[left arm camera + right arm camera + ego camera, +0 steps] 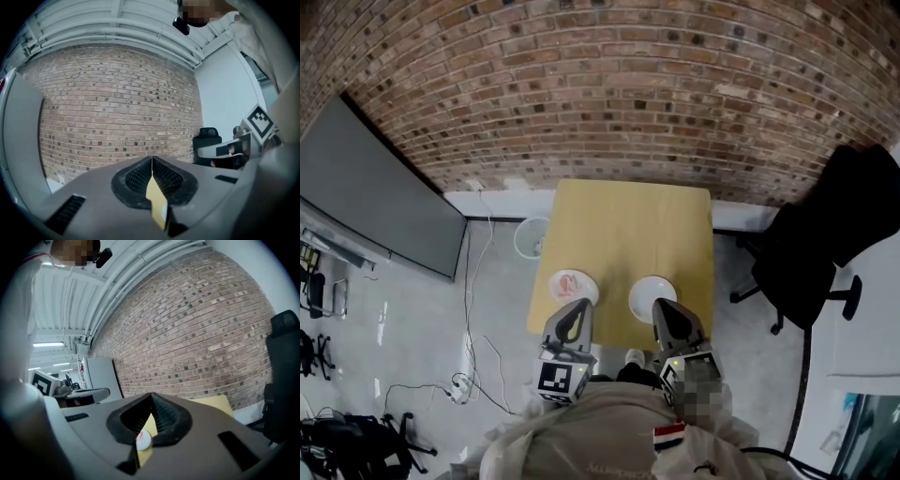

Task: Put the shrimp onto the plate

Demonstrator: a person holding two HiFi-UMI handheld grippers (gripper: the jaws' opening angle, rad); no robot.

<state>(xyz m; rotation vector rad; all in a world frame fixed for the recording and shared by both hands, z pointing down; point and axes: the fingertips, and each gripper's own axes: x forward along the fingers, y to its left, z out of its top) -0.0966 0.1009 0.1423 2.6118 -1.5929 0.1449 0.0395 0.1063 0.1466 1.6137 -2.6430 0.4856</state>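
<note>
A person's left gripper [575, 307], jaws pressed together on nothing, points over the near edge of a yellow table [628, 216]. Just past its tip, at eight o'clock from the table's centre, the pink shrimp [572, 281] lies on the left plate [555, 289]. The right plate [649, 292], plain white, sits at five o'clock. The right gripper [664, 307], jaws likewise together and empty, points toward it. A black office chair [806, 262] stands at three o'clock.

Your table [630, 225] at twelve o'clock looks smooth, matt, pale wood; the brick wall [609, 84] beyond is rough; the floor [412, 328] at nine o'clock glossy.
</note>
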